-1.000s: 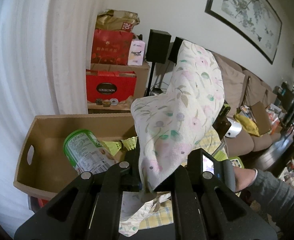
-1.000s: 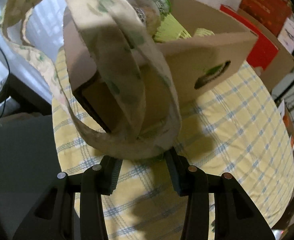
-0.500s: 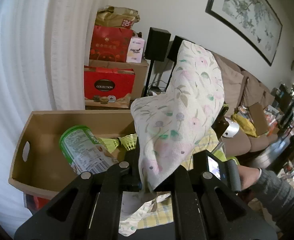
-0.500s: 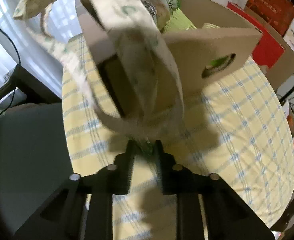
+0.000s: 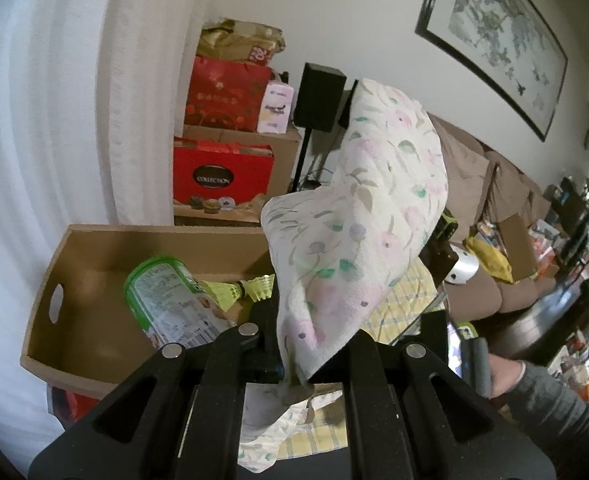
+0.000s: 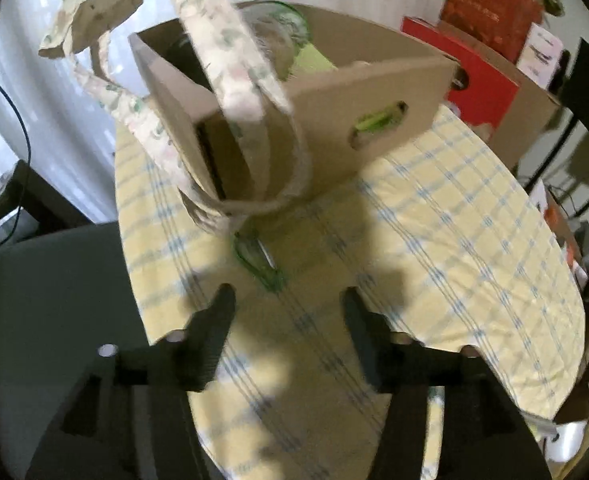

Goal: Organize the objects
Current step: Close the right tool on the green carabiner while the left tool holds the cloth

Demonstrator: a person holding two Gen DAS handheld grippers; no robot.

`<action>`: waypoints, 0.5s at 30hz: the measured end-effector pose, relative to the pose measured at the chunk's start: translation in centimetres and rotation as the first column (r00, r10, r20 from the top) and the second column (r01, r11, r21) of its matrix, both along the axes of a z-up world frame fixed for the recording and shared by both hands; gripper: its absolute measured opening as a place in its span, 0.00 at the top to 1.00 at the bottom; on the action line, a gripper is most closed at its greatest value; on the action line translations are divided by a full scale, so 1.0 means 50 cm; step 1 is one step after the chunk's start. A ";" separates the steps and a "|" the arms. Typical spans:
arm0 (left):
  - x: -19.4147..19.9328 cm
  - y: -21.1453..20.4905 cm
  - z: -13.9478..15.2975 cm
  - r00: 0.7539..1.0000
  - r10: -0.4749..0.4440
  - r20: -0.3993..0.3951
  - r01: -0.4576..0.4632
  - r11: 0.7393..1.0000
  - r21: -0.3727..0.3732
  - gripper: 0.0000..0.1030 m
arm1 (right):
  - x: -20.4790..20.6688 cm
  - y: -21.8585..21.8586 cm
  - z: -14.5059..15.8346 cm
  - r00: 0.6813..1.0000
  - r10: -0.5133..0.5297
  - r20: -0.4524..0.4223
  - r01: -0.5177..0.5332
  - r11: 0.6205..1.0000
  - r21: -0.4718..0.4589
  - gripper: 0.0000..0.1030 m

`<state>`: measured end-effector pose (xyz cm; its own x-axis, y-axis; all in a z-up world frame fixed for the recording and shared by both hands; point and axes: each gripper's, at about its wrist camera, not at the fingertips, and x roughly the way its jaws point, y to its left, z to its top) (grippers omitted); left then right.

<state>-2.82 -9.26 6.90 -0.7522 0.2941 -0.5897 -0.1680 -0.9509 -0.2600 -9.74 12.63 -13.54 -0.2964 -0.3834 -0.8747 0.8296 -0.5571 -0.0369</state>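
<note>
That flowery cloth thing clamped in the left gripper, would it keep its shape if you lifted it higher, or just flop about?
Probably flop. The floral cloth bends over itself above the shut left gripper, and its straps dangle in loose loops beside the cardboard box. It looks thin, so likely light. The loops may well snag the box corner when moved.
</note>
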 end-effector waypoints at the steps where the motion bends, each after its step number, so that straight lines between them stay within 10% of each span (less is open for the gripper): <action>1: 0.001 -0.004 0.004 1.000 0.006 -0.004 -0.006 1.000 -0.002 0.95 | -0.001 -0.010 -0.004 1.000 0.012 0.002 -0.012 1.000 0.002 0.44; 8: 0.000 -0.012 0.005 1.000 0.008 -0.002 -0.008 1.000 -0.002 0.95 | 0.034 -0.096 -0.041 0.998 0.064 0.006 -0.064 0.998 0.010 0.51; 15: -0.003 -0.007 -0.006 1.000 0.001 0.011 -0.001 1.000 0.007 0.95 | 0.054 -0.111 -0.055 0.996 0.080 0.024 -0.080 0.997 -0.010 0.80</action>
<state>-2.99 -9.63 6.59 -0.7459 0.2979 -0.5958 -0.1644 -0.9491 -0.2687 -7.04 7.09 -16.26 -0.2432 -0.4130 -0.8776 0.8722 -0.4891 -0.0115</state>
